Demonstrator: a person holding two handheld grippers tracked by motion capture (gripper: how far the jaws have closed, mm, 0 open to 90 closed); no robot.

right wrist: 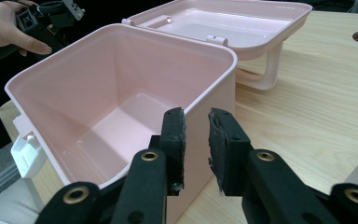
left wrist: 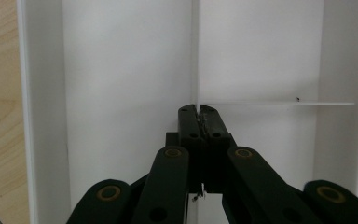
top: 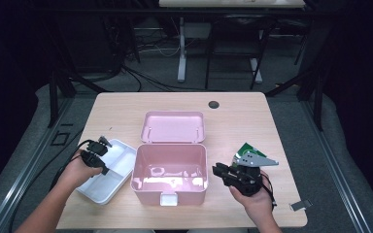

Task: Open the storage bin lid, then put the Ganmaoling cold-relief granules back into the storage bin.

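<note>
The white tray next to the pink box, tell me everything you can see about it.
The white tray looks like smooth plastic, rectangular, with raised walls and a thin divider splitting it into compartments. It lies flat but skewed near the table's front left, close beside the open pink box; whether they touch is unclear. Nothing lies in the parts that show. The left gripper is shut on the divider's top edge.

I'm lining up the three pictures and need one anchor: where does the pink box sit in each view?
High view: pink box at centre, between both hands.
Left gripper view: here a white tray lies under the jaws.
Right gripper view: the box's open inside, upper left.
Shared landmark: the wooden table.
</note>
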